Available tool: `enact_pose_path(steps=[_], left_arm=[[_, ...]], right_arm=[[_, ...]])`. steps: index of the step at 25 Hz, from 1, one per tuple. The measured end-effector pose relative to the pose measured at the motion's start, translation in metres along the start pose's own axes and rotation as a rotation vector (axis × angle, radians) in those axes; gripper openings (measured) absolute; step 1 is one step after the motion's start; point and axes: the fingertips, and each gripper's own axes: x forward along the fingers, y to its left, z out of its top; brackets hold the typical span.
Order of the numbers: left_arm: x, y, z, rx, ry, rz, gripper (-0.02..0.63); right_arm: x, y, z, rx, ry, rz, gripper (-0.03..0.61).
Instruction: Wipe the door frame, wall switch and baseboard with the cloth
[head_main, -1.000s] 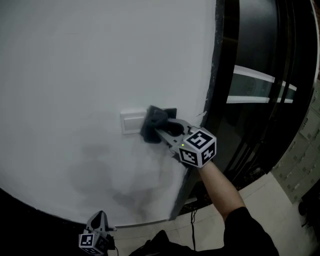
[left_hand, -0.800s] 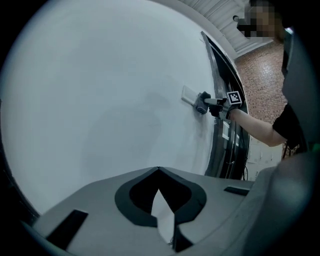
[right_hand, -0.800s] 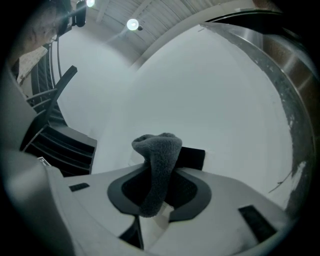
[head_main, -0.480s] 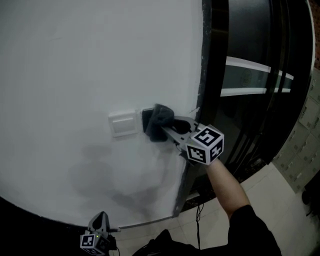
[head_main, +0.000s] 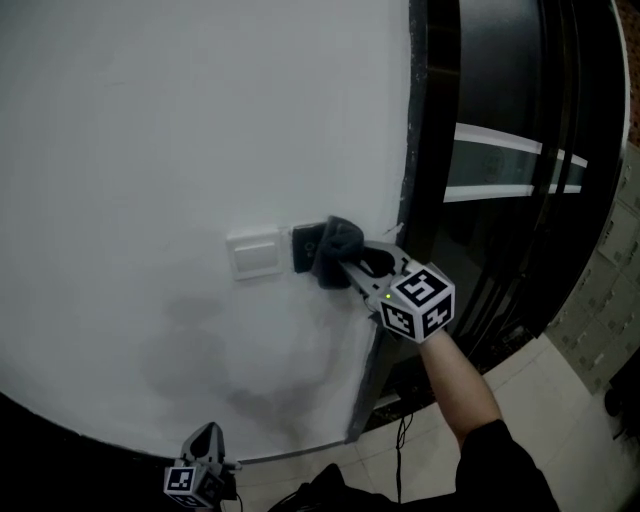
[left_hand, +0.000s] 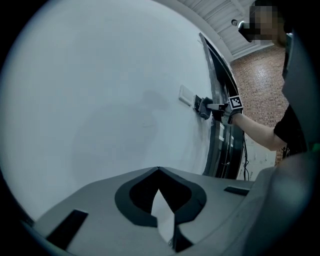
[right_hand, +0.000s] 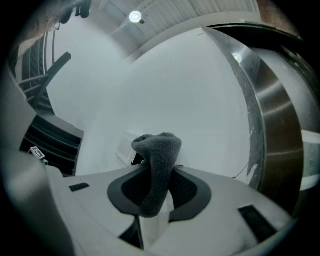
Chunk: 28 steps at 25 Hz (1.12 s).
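Sliding rightward over the last second, the dark grey fleece cloth (head_main: 330, 245) has come off the white rectangular wall switch (head_main: 255, 253). It now presses the white wall (head_main: 180, 130) between the switch and the black door frame (head_main: 425, 150). The right gripper (head_main: 350, 265) has its jaws clamped on the cloth. The left gripper (head_main: 205, 440) hangs low, its jaws closed on nothing.
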Motion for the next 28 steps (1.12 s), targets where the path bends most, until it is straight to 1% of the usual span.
enact_pose_path(steps=[2, 3, 5, 9, 12, 15, 17, 20, 23, 25, 28], left_arm=[[-0.005, 0.002, -0.003, -0.004, 0.008, 0.009, -0.009], [-0.006, 0.004, -0.004, -0.001, 0.013, 0.013, -0.009], [-0.007, 0.007, -0.003, 0.007, 0.019, 0.015, -0.009], [-0.007, 0.009, 0.003, 0.001, 0.003, 0.010, -0.009], [-0.011, 0.012, 0.004, -0.003, -0.006, 0.014, -0.009], [-0.015, 0.014, 0.006, 0.001, -0.011, 0.014, -0.009], [-0.015, 0.015, 0.010, 0.001, -0.020, 0.019, -0.009], [-0.016, 0.019, 0.011, 0.000, -0.038, 0.032, -0.009], [-0.025, 0.024, 0.014, 0.022, -0.046, 0.041, -0.009], [-0.029, 0.027, 0.017, 0.029, -0.044, 0.049, -0.009], [-0.029, 0.030, 0.014, -0.008, -0.045, 0.062, -0.008]], right_arm=[[-0.007, 0.003, 0.000, -0.025, 0.007, -0.040, 0.095], [-0.009, 0.008, 0.001, -0.031, 0.002, -0.044, 0.095], [-0.012, 0.021, 0.008, -0.026, -0.025, -0.020, 0.095], [-0.003, 0.064, 0.036, -0.006, -0.093, 0.112, 0.095], [0.013, 0.105, 0.054, -0.025, -0.121, 0.213, 0.095], [0.036, 0.140, 0.061, -0.041, -0.117, 0.289, 0.095], [0.055, 0.152, 0.059, -0.037, -0.099, 0.323, 0.095], [0.079, 0.162, 0.055, -0.034, -0.076, 0.340, 0.095], [0.093, 0.169, 0.058, -0.052, -0.061, 0.327, 0.095], [0.096, 0.164, 0.059, -0.072, -0.050, 0.300, 0.095], [0.096, 0.147, 0.053, -0.051, -0.037, 0.276, 0.095]])
